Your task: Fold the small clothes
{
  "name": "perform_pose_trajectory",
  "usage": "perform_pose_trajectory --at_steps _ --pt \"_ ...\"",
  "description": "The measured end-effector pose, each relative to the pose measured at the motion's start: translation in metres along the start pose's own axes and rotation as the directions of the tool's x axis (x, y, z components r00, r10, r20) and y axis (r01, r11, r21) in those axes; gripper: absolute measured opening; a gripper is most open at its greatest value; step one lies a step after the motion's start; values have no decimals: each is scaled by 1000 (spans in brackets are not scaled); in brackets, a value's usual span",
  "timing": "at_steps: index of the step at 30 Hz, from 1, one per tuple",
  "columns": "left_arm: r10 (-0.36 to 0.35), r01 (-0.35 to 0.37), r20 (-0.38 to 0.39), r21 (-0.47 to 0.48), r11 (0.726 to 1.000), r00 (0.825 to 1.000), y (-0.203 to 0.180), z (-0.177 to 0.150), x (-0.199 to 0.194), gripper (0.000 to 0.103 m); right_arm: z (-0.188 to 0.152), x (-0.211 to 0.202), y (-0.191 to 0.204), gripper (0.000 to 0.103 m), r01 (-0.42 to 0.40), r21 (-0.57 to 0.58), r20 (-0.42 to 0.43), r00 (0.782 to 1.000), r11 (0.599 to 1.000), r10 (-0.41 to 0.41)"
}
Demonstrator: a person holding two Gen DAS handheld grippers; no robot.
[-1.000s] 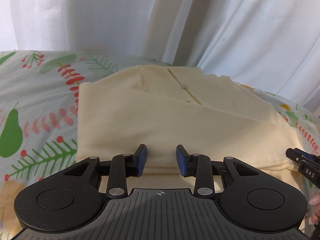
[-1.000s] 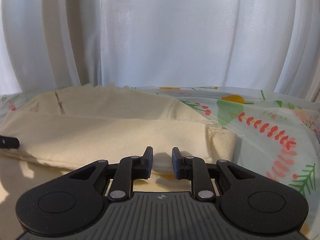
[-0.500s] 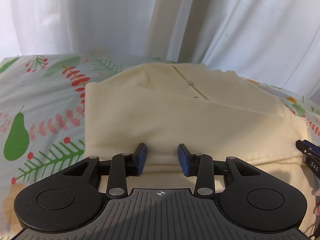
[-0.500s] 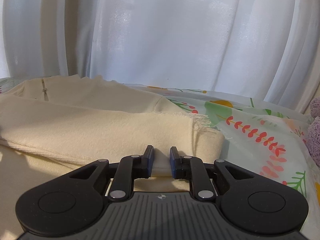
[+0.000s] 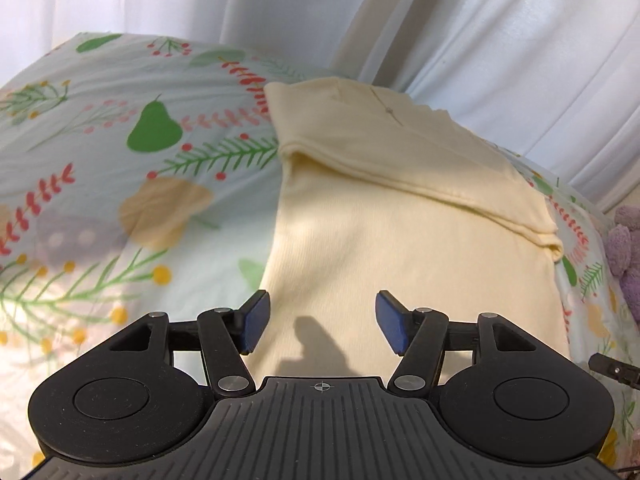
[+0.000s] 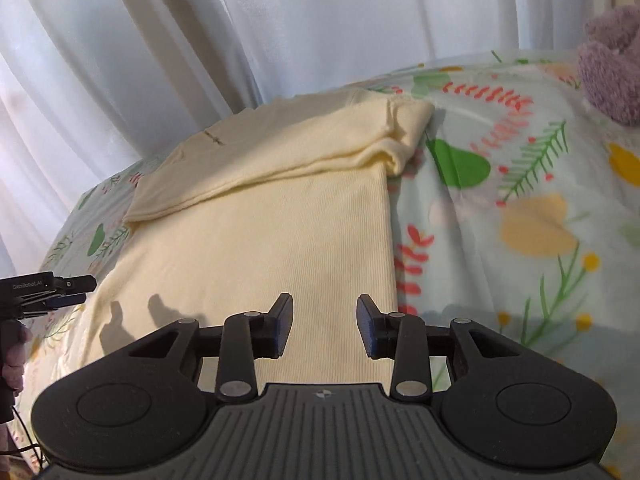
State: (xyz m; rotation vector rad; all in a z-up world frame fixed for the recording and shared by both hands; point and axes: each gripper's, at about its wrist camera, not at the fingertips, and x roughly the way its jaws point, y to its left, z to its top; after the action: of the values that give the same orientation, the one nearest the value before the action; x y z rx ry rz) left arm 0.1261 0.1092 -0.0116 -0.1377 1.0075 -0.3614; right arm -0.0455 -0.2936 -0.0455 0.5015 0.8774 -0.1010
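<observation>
A pale yellow garment (image 5: 400, 232) lies flat on the patterned bed sheet (image 5: 100, 208), with its far part folded over toward me into a thick band (image 5: 400, 160). It also shows in the right wrist view (image 6: 280, 232). My left gripper (image 5: 322, 322) is open and empty, raised above the garment's near part. My right gripper (image 6: 325, 326) is open and empty, above the garment's near right edge. The left gripper's tip (image 6: 60, 290) shows at the left edge of the right wrist view.
White curtains (image 6: 240, 32) hang behind the bed. A purple plush toy (image 6: 612, 64) sits on the sheet at the right, also seen in the left wrist view (image 5: 626, 252). The floral sheet (image 6: 520, 220) spreads on both sides of the garment.
Both grippers have let go of the folded band, opened wider and drawn back and up. The fold now lies on the garment's far part.
</observation>
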Motion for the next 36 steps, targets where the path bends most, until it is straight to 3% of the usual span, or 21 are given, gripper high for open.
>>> perform_pose_trajectory --at_steps 3,7,15,18,22,26,31,36 --pt "63 -65 -65 -30 997 996 16 -30 -13 64 -35 -15 -16 35 0 77 -90 996 997 7" --pt "89 -98 -134 -58 993 987 31 -51 -18 59 -57 -16 -31 35 -12 158 -160 986 987 38" --pt "-26 2 -192 -122 993 981 38 -80 -37 49 -80 -28 -36 33 -31 169 -229 971 985 69" --pt "-52 29 -208 -111 993 977 36 -84 -38 45 -85 -28 -42 23 -82 227 -234 963 970 136" --pt "-54 34 -221 -95 995 974 34 -85 -34 27 -88 -24 -52 8 -93 283 -228 960 955 161" --pt "-56 33 -233 -102 994 971 40 -83 -33 10 -89 -24 -59 6 -115 322 -214 958 940 191" --pt "-91 56 -196 -175 983 976 50 -79 -43 9 -83 -29 -64 6 -146 361 -177 959 921 221" --pt "-150 122 -130 -202 972 980 47 -61 -58 9 -68 -37 -62 5 -182 356 -120 964 917 238"
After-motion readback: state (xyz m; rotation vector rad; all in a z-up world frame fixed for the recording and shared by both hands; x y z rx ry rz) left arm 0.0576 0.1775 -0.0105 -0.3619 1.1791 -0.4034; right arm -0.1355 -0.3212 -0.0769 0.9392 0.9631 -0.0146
